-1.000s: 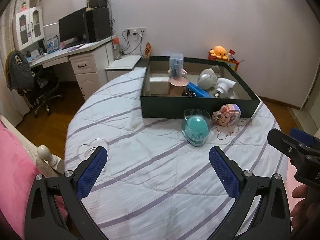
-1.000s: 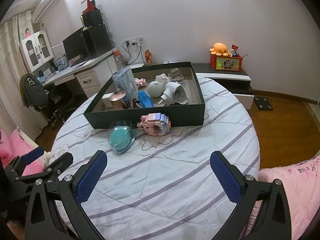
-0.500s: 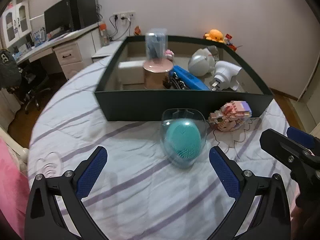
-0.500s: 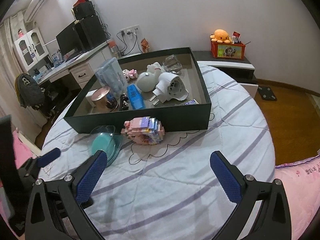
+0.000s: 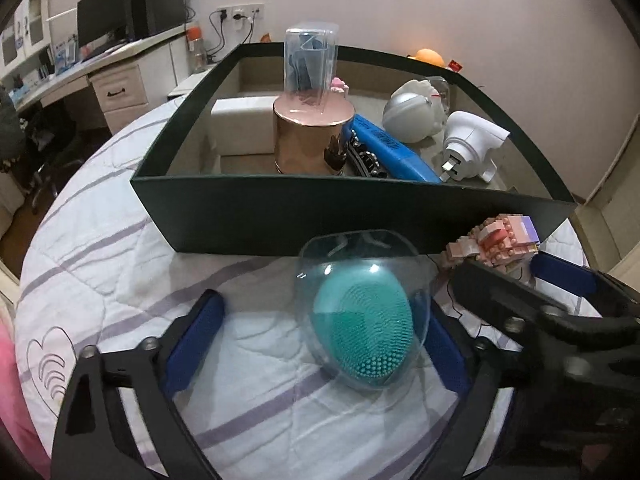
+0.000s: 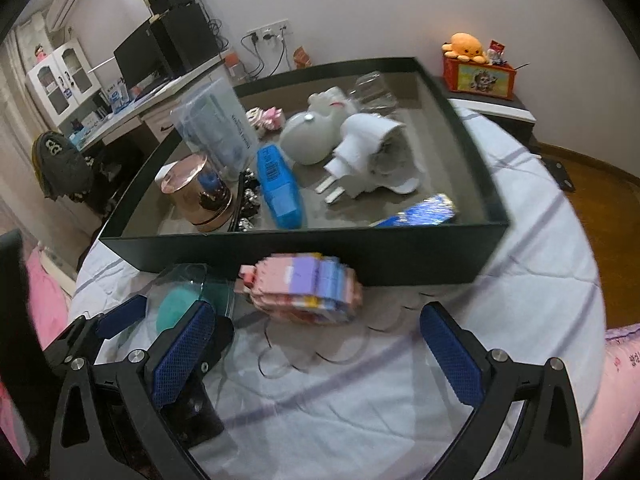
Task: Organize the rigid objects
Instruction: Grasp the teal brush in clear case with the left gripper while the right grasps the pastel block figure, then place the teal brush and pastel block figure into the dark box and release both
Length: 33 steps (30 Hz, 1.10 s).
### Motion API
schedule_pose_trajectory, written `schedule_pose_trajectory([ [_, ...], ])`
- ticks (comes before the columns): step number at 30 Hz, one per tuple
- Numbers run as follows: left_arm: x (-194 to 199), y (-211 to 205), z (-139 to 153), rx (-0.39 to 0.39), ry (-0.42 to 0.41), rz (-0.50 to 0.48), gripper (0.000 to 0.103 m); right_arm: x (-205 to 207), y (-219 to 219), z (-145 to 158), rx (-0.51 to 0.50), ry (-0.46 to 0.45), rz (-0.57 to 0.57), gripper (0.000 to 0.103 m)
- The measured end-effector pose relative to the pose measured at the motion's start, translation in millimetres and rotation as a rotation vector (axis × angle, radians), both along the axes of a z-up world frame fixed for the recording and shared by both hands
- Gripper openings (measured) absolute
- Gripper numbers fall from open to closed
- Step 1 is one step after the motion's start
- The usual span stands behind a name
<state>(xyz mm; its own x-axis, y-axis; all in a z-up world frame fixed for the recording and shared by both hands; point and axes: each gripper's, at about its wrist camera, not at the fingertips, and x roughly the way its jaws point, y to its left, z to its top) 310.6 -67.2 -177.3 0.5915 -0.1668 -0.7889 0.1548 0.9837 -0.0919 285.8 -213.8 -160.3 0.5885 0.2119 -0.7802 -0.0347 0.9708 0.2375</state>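
A teal silicone brush in a clear plastic shell [image 5: 362, 316] lies on the striped bedspread in front of a dark green box [image 5: 320, 216]. My left gripper [image 5: 320, 340] is open, with the shell between its fingers, nearer the right one. A pink and purple brick figure [image 6: 304, 292] lies just right of the shell against the box wall; it also shows in the left wrist view [image 5: 500, 240]. My right gripper [image 6: 316, 352] is open, just short of the figure. The shell shows behind its left finger [image 6: 188, 300].
The box [image 6: 420, 256] holds a copper tin [image 5: 312, 140], a clear case [image 5: 310, 64], a blue bar [image 5: 392, 152], a white plug adapter [image 5: 472, 148], a grey round toy [image 5: 412, 112] and a white block [image 5: 244, 124]. A desk [image 5: 100, 72] stands behind left. Pink bedding [image 6: 624, 360] lies at the right.
Both grippers have moved forward toward the box. The left one now has the brush shell between its fingers; the right one has closed in on the brick figure. Both stayed open.
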Motion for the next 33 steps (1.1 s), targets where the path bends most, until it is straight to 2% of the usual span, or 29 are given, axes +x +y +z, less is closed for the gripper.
schedule_pose_trajectory([
  [2, 0.7, 2.4, 0.7, 0.002, -0.001, -0.009, 0.085, 4.6, 5.6, -4.2, -0.009, 0.009, 0.003, 0.098],
  [4, 0.3, 2.1, 0.9, 0.006, -0.008, -0.018, 0.081, 7.8, 9.0, -7.3, -0.012, 0.01, 0.004, 0.085],
  [8, -0.1, -2.6, 1.9, -0.007, -0.016, -0.052, 0.062, 8.7, 10.6, -9.5, -0.064, 0.005, -0.011, 0.068],
  [24, -36.4, 32.0, 11.9, -0.063, -0.012, -0.021, 0.062, -33.7, 0.2, 14.6, -0.008, -0.06, -0.009, 0.067],
  [33, -41.7, 49.8, 42.5, -0.085, -0.058, -0.013, 0.062, -52.0, -0.5, 38.6, 0.001, -0.101, 0.002, 0.067],
])
